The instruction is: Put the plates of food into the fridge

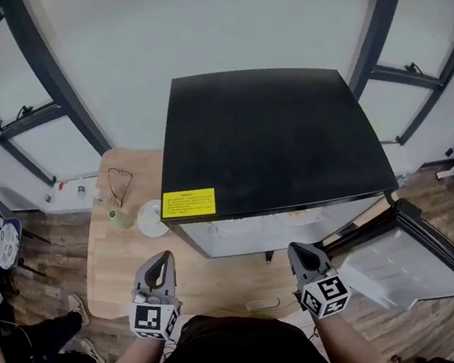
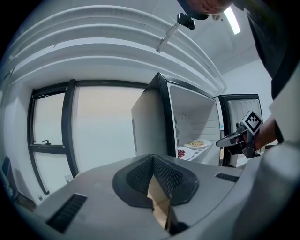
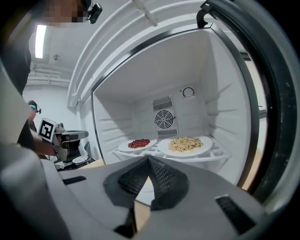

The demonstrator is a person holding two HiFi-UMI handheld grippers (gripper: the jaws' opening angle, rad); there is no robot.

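Two hand-held grippers, two plates of food on one fridge shelf, one fridge with its one door swung open.

Nearest the person, the left gripper (image 1: 168, 255) is held low over the wooden table (image 1: 116, 270), pointing roughly level toward the fridge's side. Its jaws are together with nothing between them. The right gripper (image 1: 294, 248) is held further out and a little higher, at the mouth of the fridge and aimed slightly downward. Its jaws are likewise closed and empty.

Beyond the left gripper, three small things sit on the table beside the fridge: a white dish (image 1: 152, 218), a green cup (image 1: 118, 218) just left of it, and a thin looped object (image 1: 119, 181) too small to identify.

Inside the white interior of the fridge (image 1: 274, 141), the plate of red food (image 3: 138, 144) sits at the left of the wire shelf (image 3: 213, 155) and the plate of pale crumbly food (image 3: 185, 145) at the right. The two plates lie just beside each other, ahead of the round fan grille (image 3: 164, 119) in the back wall.

The open door (image 1: 403, 262) hangs at the person's right, clear of both grippers. Nothing stands between the right gripper and the shelf.

At the far left, another person's legs (image 1: 67, 326) show on the wood floor, under dark-framed windows (image 1: 31, 122)
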